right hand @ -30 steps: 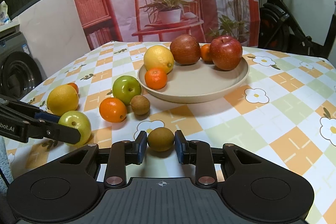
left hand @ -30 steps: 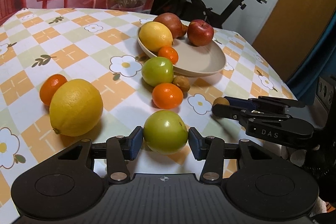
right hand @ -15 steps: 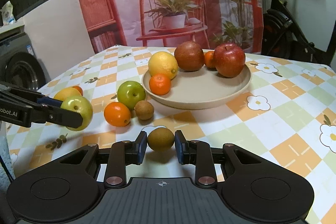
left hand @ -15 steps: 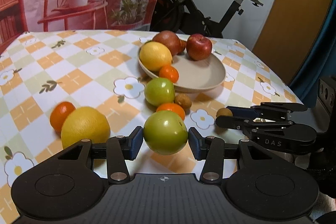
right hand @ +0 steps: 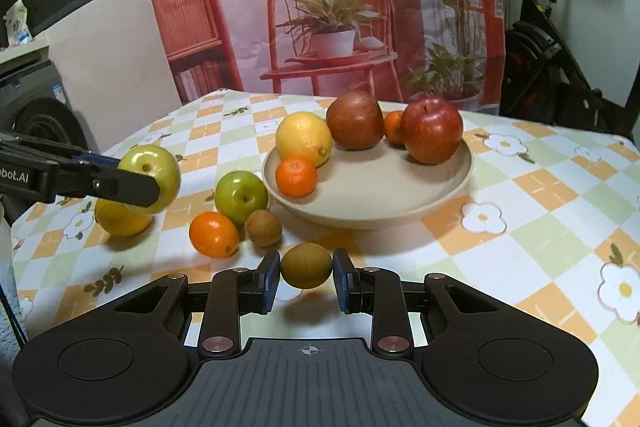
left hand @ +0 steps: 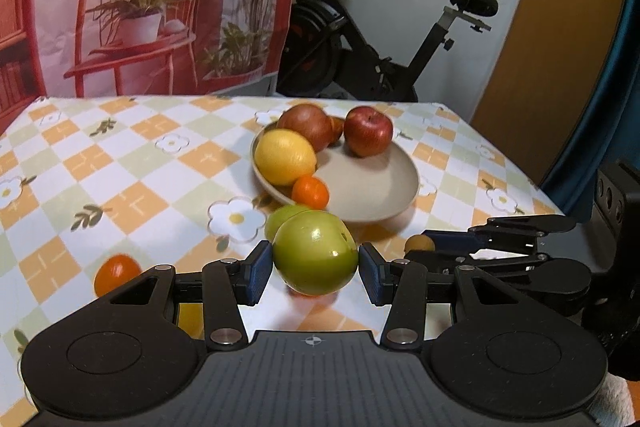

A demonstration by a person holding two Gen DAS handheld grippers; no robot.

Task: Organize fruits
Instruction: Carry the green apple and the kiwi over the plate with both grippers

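My left gripper [left hand: 316, 269] is shut on a green apple [left hand: 315, 253] and holds it above the table; it also shows in the right wrist view [right hand: 154, 171]. My right gripper [right hand: 307, 275] is shut on a brown kiwi [right hand: 306, 265], lifted off the cloth; the kiwi also shows in the left wrist view [left hand: 419, 243]. The beige plate [right hand: 400, 203] holds a lemon [right hand: 304, 138], a mandarin [right hand: 296, 177], a brown pear-like fruit [right hand: 355, 120], a red apple [right hand: 432, 135] and a small orange [right hand: 394, 127].
On the checked tablecloth [right hand: 540, 211] left of the plate lie a second green apple [right hand: 241, 197], an orange [right hand: 213, 233], a kiwi [right hand: 263, 227] and a lemon [right hand: 120, 221]. An exercise bike [left hand: 360, 59] stands behind the table.
Both grippers have risen with their fruit. The green apple is lifted well off the table and carried toward the plate; the kiwi is lifted a little.
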